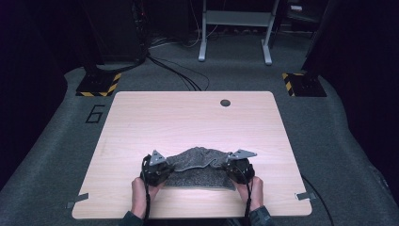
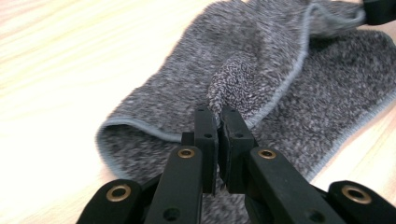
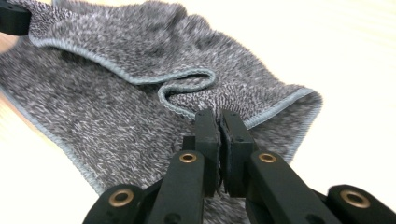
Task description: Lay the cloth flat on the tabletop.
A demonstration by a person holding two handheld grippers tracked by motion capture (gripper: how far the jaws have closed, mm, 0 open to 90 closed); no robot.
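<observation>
Grey fleecy cloth (image 1: 200,165) here, speckled dark and light, with a thin pale-grey stitched hem running round its edge. It lies on the near half of the light wooden table (image 1: 188,117), between the person's two hands. The lower layer is spread flat on the wood; the upper layer is lifted and pulled back over it, sagging in the middle. Up close, the left corner (image 2: 233,79) is bunched into a raised peak of pile, and on the right the hem (image 3: 187,84) curls into a loop with the edge folded over on itself
</observation>
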